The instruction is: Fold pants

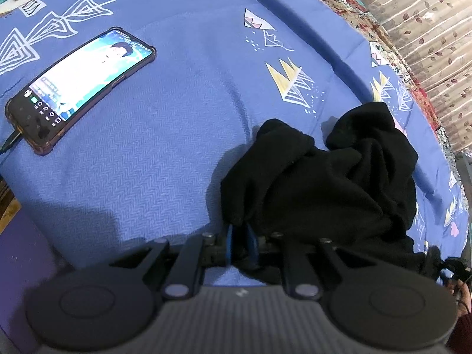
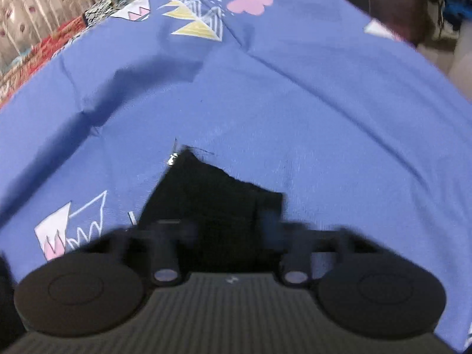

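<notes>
1 pair of black pants (image 1: 324,177) lies crumpled on a bed under a blue bedsheet (image 1: 177,147) printed with triangles. The left claw (image 1: 240,243) pinches an edge of the pants between its blue pads. The right claw (image 2: 224,233) is blurred; black cloth lies between its fingers, and I cannot tell its state. 1 smartphone (image 1: 79,88) lies lit, its text unreadable.
</notes>
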A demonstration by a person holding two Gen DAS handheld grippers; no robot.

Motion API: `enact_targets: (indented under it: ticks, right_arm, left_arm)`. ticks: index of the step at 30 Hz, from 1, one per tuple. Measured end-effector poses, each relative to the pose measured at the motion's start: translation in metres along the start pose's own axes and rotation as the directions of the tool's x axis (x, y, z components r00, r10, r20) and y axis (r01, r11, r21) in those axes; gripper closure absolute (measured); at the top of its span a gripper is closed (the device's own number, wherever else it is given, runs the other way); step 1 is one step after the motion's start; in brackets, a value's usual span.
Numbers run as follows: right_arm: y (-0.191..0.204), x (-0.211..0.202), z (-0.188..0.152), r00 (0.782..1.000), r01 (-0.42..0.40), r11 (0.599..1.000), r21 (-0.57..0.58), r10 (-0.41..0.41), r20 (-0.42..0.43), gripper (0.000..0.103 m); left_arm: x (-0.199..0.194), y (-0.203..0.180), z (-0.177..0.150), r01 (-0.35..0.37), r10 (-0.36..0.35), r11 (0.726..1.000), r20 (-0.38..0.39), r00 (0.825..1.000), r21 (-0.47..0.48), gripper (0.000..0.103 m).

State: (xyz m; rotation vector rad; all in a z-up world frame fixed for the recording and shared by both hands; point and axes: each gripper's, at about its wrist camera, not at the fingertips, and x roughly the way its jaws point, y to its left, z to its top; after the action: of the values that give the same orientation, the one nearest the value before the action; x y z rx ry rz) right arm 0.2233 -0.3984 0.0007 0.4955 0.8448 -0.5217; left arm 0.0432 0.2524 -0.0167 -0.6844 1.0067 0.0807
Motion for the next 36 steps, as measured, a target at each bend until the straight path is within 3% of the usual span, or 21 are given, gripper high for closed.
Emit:
enact_targets:
  ticks: [6, 11, 14, 17, 22, 25, 27, 28, 29, 30, 31, 32, 36]
  right_arm:
    - [-0.031, -0.052, 0.006, 0.991, -0.106, 0.991, 0.084, 0.099, 0.085, 0.092]
    - [-0.074, -0.122, 0.013, 0.964, -0.23, 0.95, 0.21, 0.194, 0.18, 0.094]
    - [-0.111, -0.17, 0.011, 0.942, -0.275, 0.925, 0.262, 0.205, 0.266, 0.094]
    - [-0.151, -0.2, -0.008, 0.936, -0.273, 0.91, 0.311, 0.178, 0.304, 0.094]
    - [-0.223, -0.206, -0.073, 0.97, -0.157, 0.895, 0.419, 0.059, 0.237, 0.093]
    - [-0.259, -0.182, -0.111, 0.99, -0.033, 0.844, 0.536, -0.046, 0.133, 0.092]
    - [-0.267, -0.164, -0.127, 0.996, 0.033, 0.83, 0.557, -0.073, 0.051, 0.088]
    - [-0.265, -0.161, -0.132, 0.996, 0.042, 0.825, 0.563, -0.082, 0.047, 0.085]
    - [-0.261, -0.163, -0.135, 0.993, 0.041, 0.826, 0.562, -0.098, 0.072, 0.075]
    - [-0.258, -0.167, -0.134, 0.988, 0.059, 0.83, 0.554, -0.127, 0.084, 0.065]
    - [-0.253, -0.171, -0.133, 0.98, 0.091, 0.833, 0.546, -0.171, 0.098, 0.044]
    - [-0.25, -0.177, -0.133, 0.969, 0.115, 0.831, 0.544, -0.215, 0.122, 0.039]
    - [-0.246, -0.202, -0.133, 0.933, 0.122, 0.834, 0.538, -0.281, 0.225, 0.041]
  left_arm:
    - [-0.004, 0.002, -0.001, 0.02, -0.02, 1.0, 0.009, 1.0, 0.003, 0.091]
    - [-0.022, 0.006, -0.002, 0.034, -0.034, 0.999, 0.05, 0.998, -0.002, 0.096]
    - [-0.037, 0.011, -0.004, 0.052, -0.051, 0.999, 0.082, 0.995, -0.007, 0.1]
    - [-0.049, 0.017, -0.01, 0.063, -0.061, 0.998, 0.094, 0.994, -0.011, 0.1]
    - [-0.051, 0.024, -0.025, 0.062, -0.062, 0.998, 0.062, 0.996, -0.001, 0.1]
    - [-0.047, 0.022, -0.029, 0.06, -0.059, 0.998, 0.039, 0.997, -0.009, 0.095]
    - [-0.044, 0.015, -0.027, 0.073, -0.073, 0.997, 0.035, 0.997, 0.002, 0.089]
    - [-0.043, 0.01, -0.026, 0.077, -0.077, 0.997, 0.038, 0.996, 0.014, 0.078]
    - [-0.041, 0.005, -0.025, 0.075, -0.076, 0.997, 0.043, 0.996, 0.023, 0.061]
    - [-0.039, 0.0, -0.024, 0.073, -0.075, 0.997, 0.049, 0.996, 0.029, 0.055]
    - [-0.037, -0.004, -0.024, 0.078, -0.08, 0.996, 0.054, 0.995, 0.037, 0.053]
    - [-0.033, -0.008, -0.023, 0.09, -0.092, 0.995, 0.051, 0.994, 0.047, 0.053]
    - [-0.01, -0.018, -0.018, 0.105, -0.105, 0.994, 0.016, 0.994, 0.035, 0.053]
